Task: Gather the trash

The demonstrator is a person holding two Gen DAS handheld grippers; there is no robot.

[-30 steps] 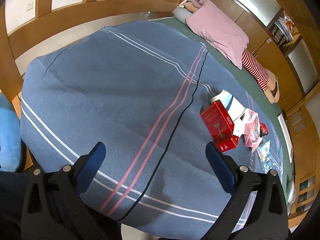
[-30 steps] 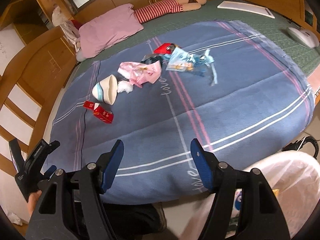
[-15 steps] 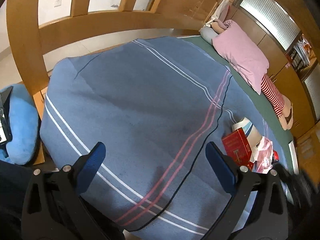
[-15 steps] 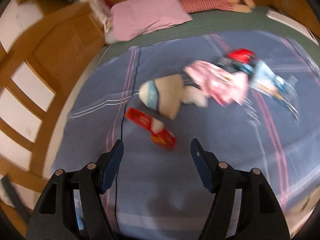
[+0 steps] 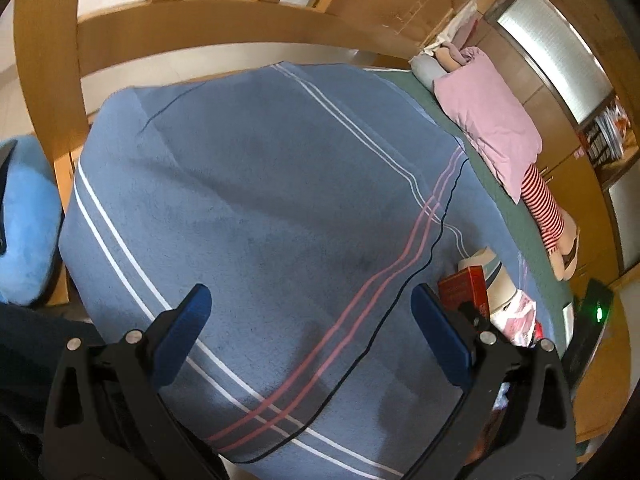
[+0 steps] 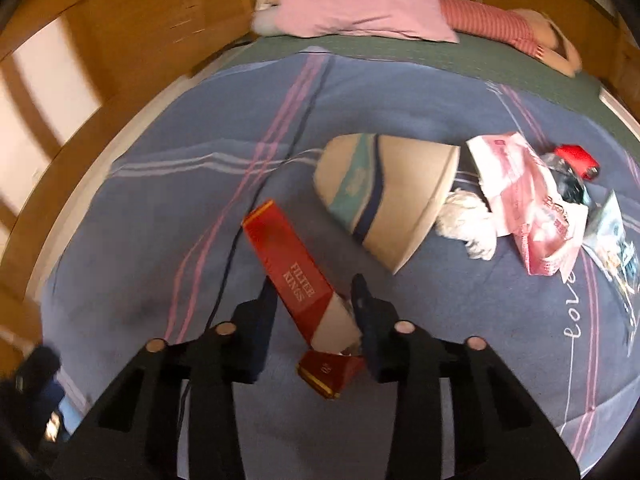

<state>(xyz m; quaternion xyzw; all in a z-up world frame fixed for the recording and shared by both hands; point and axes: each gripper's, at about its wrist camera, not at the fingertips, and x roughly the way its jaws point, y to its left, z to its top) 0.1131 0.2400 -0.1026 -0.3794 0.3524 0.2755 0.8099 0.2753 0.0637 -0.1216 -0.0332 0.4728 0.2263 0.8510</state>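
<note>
A red cigarette carton [image 6: 292, 276] lies on the blue blanket [image 6: 168, 184], its opened end between the fingers of my right gripper [image 6: 314, 300], whose jaws stand narrowed around it. Whether they grip it is unclear. Beside it lie a paper bowl [image 6: 380, 196] on its side, a white tissue [image 6: 468, 224], a pink wrapper [image 6: 532, 208], a red packet [image 6: 576, 158] and a clear wrapper [image 6: 612, 236]. My left gripper [image 5: 308, 332] is open and empty over the blanket [image 5: 260, 200]; the carton [image 5: 464, 288] and bowl [image 5: 496, 276] show at its right.
A pink pillow [image 6: 360, 0] and a striped doll [image 6: 500, 24] lie at the bed's head. A wooden bed rail [image 5: 200, 24] runs along the far side. A blue cushion [image 5: 24, 224] sits left of the bed. A black cable [image 5: 400, 292] crosses the blanket.
My right gripper has moved forward and left across the bed to the red carton and narrowed around its end. My left gripper has swung left, staying open.
</note>
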